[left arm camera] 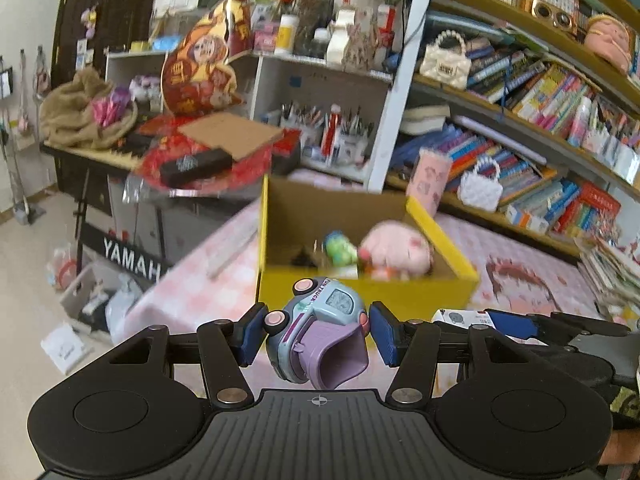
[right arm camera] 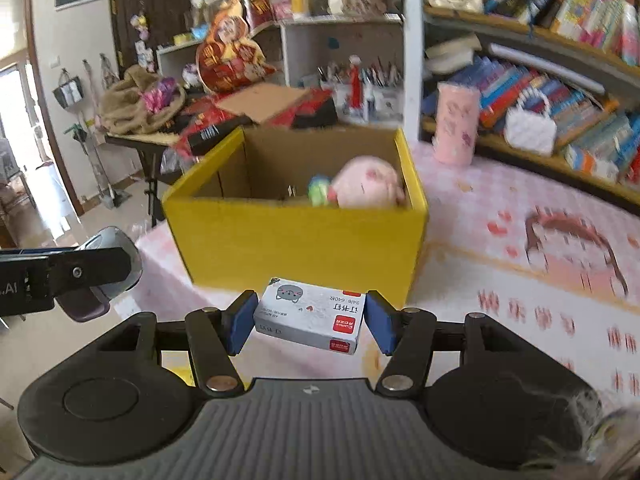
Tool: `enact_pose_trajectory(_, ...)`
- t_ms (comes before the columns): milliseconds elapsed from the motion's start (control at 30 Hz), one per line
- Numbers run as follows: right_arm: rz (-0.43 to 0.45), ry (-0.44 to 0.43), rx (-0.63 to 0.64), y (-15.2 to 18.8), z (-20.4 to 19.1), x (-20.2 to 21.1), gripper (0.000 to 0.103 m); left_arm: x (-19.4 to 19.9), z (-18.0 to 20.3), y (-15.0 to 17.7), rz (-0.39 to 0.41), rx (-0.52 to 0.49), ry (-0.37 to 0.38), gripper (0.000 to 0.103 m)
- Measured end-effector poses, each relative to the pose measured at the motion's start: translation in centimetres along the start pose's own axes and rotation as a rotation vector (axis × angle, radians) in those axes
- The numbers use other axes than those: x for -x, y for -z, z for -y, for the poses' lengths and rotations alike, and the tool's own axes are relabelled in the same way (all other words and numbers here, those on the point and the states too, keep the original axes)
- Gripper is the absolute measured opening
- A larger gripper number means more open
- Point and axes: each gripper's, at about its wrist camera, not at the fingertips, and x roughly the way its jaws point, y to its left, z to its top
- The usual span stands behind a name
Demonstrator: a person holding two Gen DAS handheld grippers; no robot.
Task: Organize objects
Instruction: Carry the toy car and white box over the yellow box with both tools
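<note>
A cluttered home bedroom: pink patterned bedspread (right arm camera: pixel 520 216), crammed bookshelves (left arm camera: pixel 540 120), Yamaha keyboard (left arm camera: pixel 132 260).

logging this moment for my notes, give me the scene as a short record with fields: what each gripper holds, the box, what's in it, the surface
left gripper: shut on toy car, pale blue with purple parts
right gripper: shut on small white box, grey cat print, red labels
container: yellow box, open top, ahead of both grippers
inside container: pink plush, green toy
surface: pink patterned cloth
status: both items not yet in the yellow box
</note>
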Motion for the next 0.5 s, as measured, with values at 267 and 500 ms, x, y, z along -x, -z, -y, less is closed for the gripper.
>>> enact_pose_trajectory(267,0.060,-0.041,0.056,-5.7,1.5,-4.7,0.057,-6.3,1.5,-4.9,0.041,0.003,-0.035,0.054)
enact_pose_trajectory(500,-0.043,-0.118,0.109,-7.3,1.8,-10.5,0.057,-12.0,2.0,-5.6,-0.039,0.018,-0.076,0.054)
